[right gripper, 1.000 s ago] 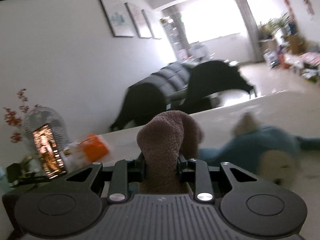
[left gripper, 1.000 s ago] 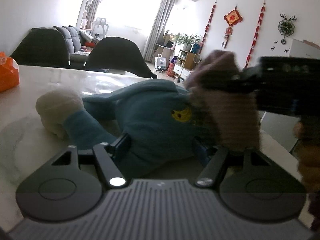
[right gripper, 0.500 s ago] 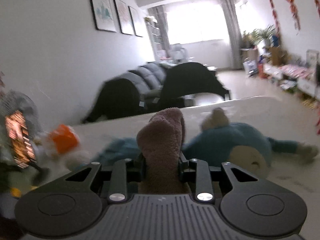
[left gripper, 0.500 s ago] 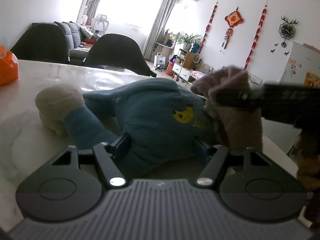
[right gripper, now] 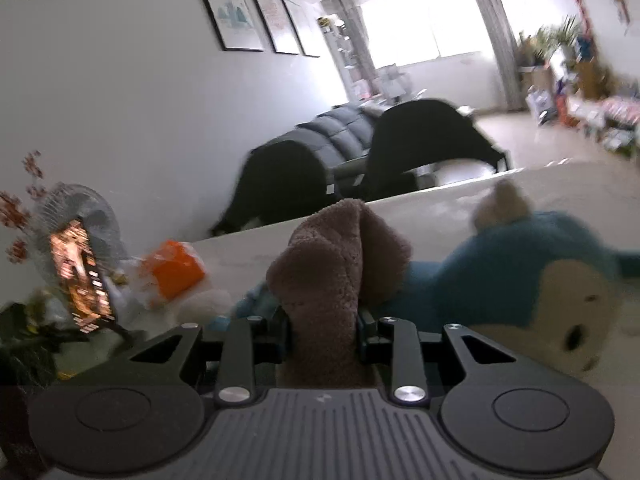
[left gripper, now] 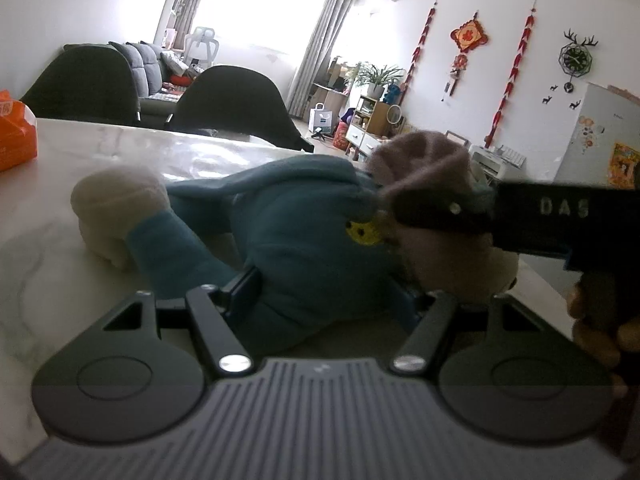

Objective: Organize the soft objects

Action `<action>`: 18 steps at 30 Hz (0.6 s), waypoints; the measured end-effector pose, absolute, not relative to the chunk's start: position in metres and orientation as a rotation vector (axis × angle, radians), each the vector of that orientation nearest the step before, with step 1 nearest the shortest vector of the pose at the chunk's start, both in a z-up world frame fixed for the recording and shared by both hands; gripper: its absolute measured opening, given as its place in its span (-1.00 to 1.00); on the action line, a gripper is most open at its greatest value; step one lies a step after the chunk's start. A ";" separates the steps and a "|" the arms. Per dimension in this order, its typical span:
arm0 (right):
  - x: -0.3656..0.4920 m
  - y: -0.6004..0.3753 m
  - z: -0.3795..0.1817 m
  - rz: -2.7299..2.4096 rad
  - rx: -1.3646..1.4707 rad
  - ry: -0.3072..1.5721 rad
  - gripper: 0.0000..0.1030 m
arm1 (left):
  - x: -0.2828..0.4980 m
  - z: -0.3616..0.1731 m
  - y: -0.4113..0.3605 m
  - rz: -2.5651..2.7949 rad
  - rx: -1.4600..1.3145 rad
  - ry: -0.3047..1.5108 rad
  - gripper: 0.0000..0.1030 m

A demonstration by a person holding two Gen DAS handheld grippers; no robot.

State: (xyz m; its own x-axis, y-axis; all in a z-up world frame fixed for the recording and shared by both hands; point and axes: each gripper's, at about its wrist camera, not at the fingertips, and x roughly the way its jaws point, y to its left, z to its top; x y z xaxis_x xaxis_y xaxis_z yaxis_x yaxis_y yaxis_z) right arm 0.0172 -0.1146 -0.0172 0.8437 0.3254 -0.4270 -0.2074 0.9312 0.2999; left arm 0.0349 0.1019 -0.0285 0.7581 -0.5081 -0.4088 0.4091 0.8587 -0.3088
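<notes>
A blue plush toy (left gripper: 304, 232) with a cream paw (left gripper: 116, 208) lies on the marble table (left gripper: 60, 280). Its body fills the gap of my left gripper (left gripper: 330, 292), whose fingers press in on both sides. My right gripper (right gripper: 322, 320) is shut on a brown plush toy (right gripper: 336, 264) that sticks up between its fingers. In the left wrist view the right gripper (left gripper: 400, 210) reaches in from the right and holds the brown toy (left gripper: 424, 160) against the blue plush's far end. The blue plush (right gripper: 512, 264) shows its cream face (right gripper: 568, 308) in the right wrist view.
An orange tissue pack (left gripper: 14, 132) sits at the table's left end, near a small fan (right gripper: 76, 216) and a lit phone (right gripper: 80, 272). Two black chairs (left gripper: 236, 104) stand behind the far edge. A person's hand (left gripper: 596, 320) holds the right gripper.
The right gripper with the brown toy dipped lower beside the blue plush, then came back up against it. Its view swung right and back left. The left gripper kept still.
</notes>
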 end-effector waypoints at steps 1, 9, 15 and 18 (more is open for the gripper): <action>0.015 -0.116 -0.018 0.257 0.228 0.488 -0.37 | 0.035 -0.029 0.102 -0.504 -0.207 0.503 0.34; 0.004 -0.143 -0.008 0.232 0.320 0.466 -0.37 | 0.037 -0.029 0.101 -0.503 -0.205 0.503 0.34; 0.012 -0.116 -0.002 0.343 0.297 0.473 -0.37 | 0.037 -0.030 0.099 -0.499 -0.197 0.504 0.35; 0.020 -0.107 -0.011 0.358 0.279 0.496 -0.36 | 0.037 -0.030 0.099 -0.497 -0.194 0.505 0.34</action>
State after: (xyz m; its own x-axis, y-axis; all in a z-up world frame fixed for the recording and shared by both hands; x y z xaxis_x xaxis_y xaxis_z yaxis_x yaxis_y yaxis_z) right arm 0.0196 -0.1068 -0.0107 0.8198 0.3980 -0.4117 -0.2644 0.9009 0.3443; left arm 0.0368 0.0989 -0.0300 0.7601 -0.5000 -0.4151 0.4062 0.8642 -0.2970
